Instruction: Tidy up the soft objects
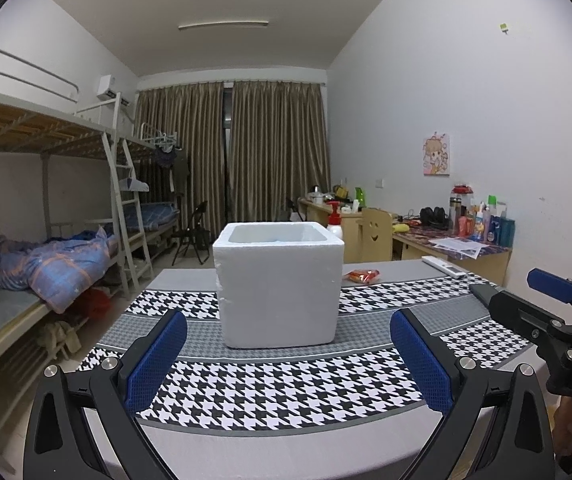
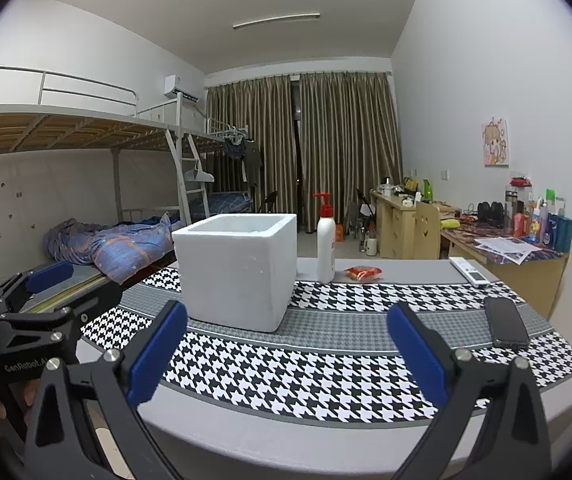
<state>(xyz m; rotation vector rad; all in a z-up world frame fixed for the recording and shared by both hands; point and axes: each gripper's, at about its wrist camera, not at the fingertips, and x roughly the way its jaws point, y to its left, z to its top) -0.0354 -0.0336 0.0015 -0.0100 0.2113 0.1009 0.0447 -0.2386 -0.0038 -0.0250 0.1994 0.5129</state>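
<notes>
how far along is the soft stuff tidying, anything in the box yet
Nothing looks done. The foam box stands open on the table, and the part of its inside in view shows nothing. Nothing is in hand: the left tool and right tool are open. The orange packet beside the pump bottle is left.

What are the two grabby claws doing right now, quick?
Left gripper: open, fingers wide apart, holding nothing.
Right gripper: open, fingers wide apart, holding nothing.

Count on the bench (image 2: 246, 436)

One foam box (image 2: 238, 268), one pump bottle (image 2: 325, 248), one red snack packet (image 2: 363, 273), one remote (image 2: 468, 271), one phone (image 2: 506, 322).
</notes>
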